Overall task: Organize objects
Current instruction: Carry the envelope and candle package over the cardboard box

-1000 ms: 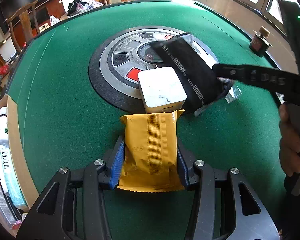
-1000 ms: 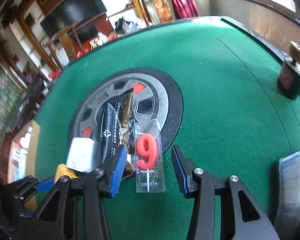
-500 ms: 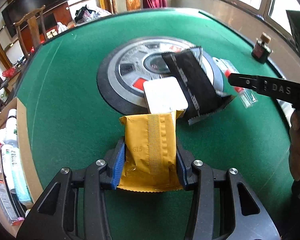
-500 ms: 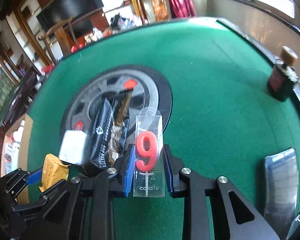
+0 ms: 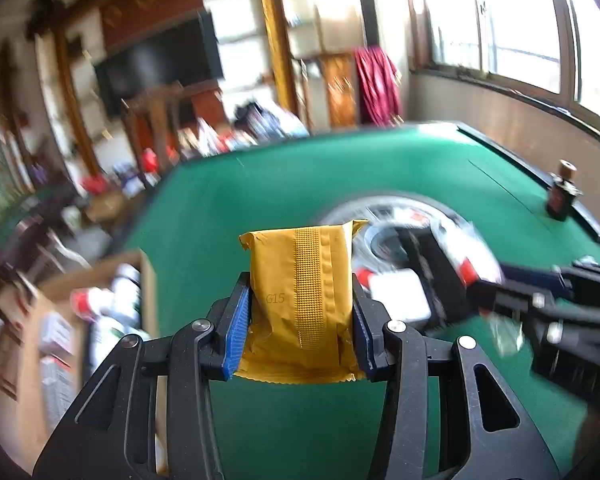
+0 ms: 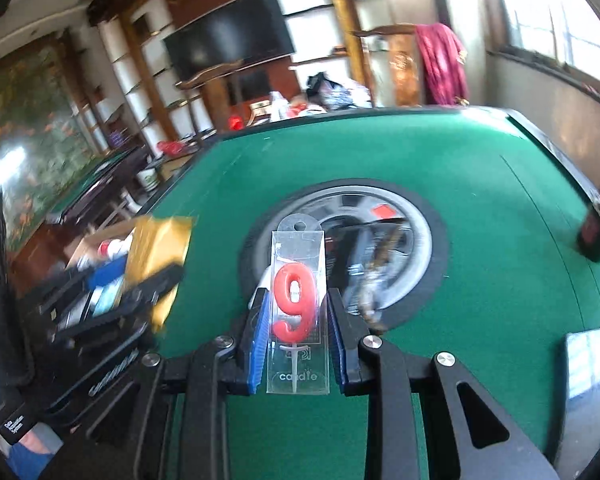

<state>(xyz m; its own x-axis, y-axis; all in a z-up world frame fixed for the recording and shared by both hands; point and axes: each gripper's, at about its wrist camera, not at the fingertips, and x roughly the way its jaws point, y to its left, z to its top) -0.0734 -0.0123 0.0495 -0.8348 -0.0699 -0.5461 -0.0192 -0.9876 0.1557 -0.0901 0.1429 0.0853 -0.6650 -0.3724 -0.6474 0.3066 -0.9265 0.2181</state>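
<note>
My left gripper point(image 5: 300, 292) is shut on a yellow foil packet point(image 5: 302, 292) marked G15 and holds it up above the green table point(image 5: 228, 208). My right gripper point(image 6: 296, 312) is shut on a clear candle package point(image 6: 298, 316) with a red number 9 and holds it above the table. A white box point(image 5: 398, 296) and a black pouch point(image 5: 432, 276) lie by the round grey centre disc point(image 6: 416, 236). The left gripper with the packet point(image 6: 158, 260) shows blurred at the left of the right wrist view.
A cardboard box point(image 5: 100, 320) of bottles and tubes stands at the table's left edge. A small dark bottle point(image 5: 562, 196) stands at the far right rim. A silver flat object point(image 6: 588, 368) lies at the right front.
Both grippers have lifted off the table and tilted up. The right gripper closed on the candle package and raised it. The left gripper has swung left with the yellow packet.
</note>
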